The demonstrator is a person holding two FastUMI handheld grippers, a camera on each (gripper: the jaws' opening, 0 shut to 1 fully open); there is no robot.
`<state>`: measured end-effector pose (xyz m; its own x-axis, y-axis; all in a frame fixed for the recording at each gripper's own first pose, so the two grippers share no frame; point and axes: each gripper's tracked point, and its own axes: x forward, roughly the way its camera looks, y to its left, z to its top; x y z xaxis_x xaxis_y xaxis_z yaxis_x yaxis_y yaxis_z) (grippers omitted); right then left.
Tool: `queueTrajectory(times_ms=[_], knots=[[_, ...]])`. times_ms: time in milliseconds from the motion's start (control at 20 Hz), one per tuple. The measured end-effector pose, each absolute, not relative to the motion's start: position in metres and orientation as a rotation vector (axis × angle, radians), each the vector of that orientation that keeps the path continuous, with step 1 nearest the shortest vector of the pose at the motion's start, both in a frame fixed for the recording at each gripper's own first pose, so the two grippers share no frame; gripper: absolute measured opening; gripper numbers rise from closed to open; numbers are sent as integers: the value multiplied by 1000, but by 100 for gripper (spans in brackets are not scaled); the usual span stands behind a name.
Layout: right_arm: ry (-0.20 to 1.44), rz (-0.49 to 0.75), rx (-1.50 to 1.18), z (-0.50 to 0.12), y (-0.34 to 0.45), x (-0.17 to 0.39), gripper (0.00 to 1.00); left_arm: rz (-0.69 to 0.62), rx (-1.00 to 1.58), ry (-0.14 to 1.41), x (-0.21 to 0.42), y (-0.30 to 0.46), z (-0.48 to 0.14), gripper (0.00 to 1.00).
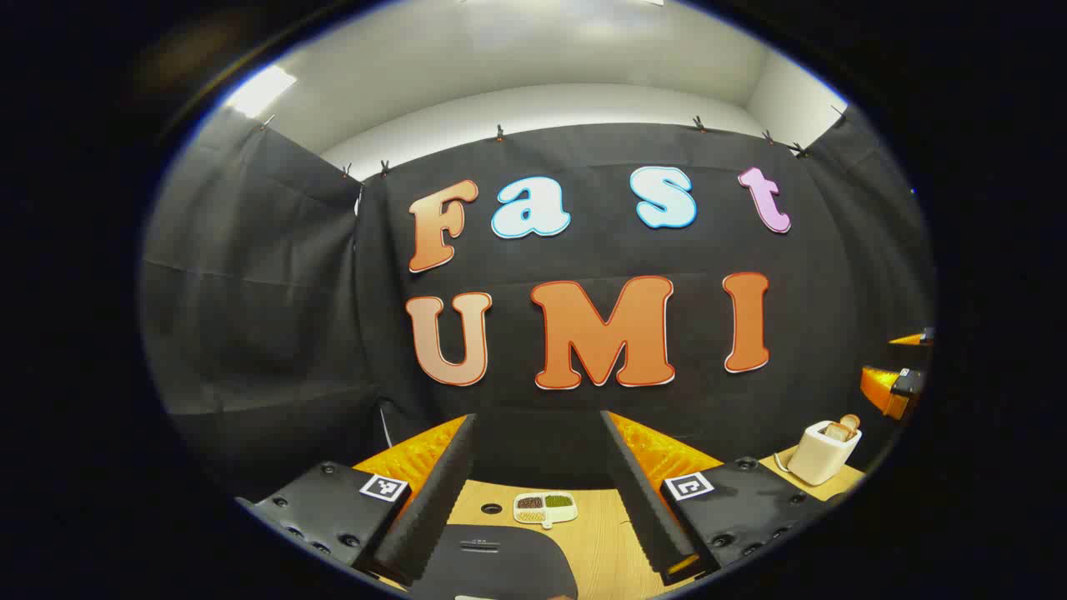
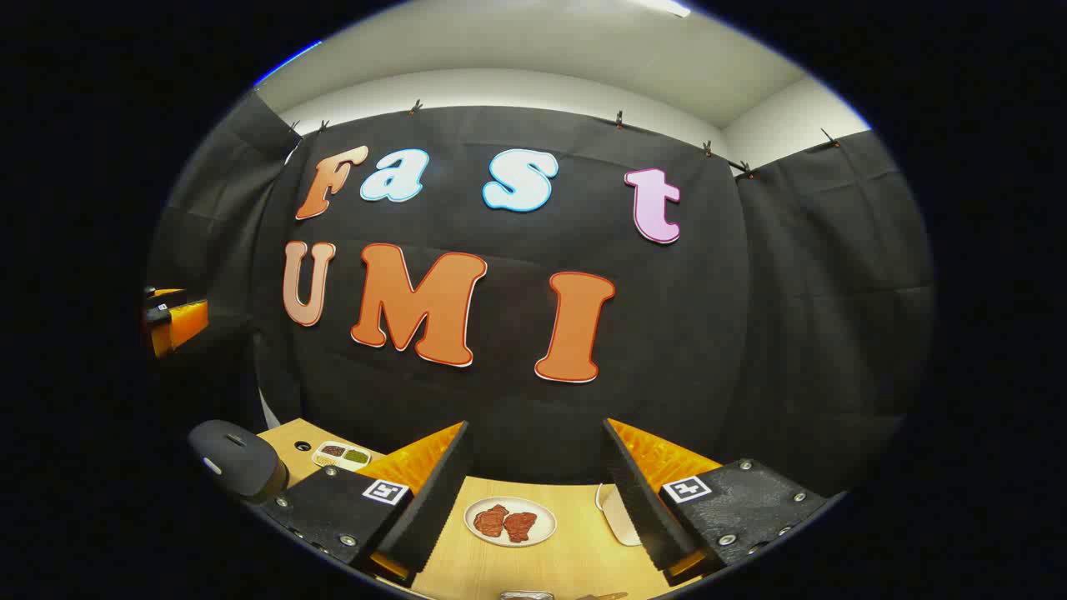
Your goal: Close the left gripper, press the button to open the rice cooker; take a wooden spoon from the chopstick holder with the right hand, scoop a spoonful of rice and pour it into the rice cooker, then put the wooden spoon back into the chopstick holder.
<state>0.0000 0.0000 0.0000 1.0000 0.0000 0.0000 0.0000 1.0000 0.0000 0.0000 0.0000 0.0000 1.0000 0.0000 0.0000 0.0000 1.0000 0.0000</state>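
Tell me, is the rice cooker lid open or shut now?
Shut: the rice cooker shows its dark domed lid lying flat below the open left gripper.

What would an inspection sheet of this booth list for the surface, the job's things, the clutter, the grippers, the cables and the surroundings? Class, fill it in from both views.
Surface: wooden table.
Job's things: dark rice cooker, lid shut; white chopstick holder with wooden utensils in it; divided grain tray.
Clutter: plate of reddish pieces; pale object beside it, unclear.
Grippers: left gripper open, above the cooker; right gripper open, holding nothing.
Cables: white cord beside the holder.
Surroundings: black cloth wall, white ceiling.
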Motion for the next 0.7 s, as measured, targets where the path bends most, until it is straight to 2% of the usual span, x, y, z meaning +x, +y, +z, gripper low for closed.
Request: queueTrajectory(times_ms=[250,450,650,700], knots=[[-14,-5,-20,-1,3,-7,97,16,-9,27,-5,10,-7,94],[31,-14,-6,-14,-6,-14,95,9,4,12,-11,15,0,94],[21,-33,33,-8,-16,-22,95,5,-1,11,-23,11,4,94],[5,-31,35,-3,-16,-26,95,-2,-10,10,-27,8,5,98]])
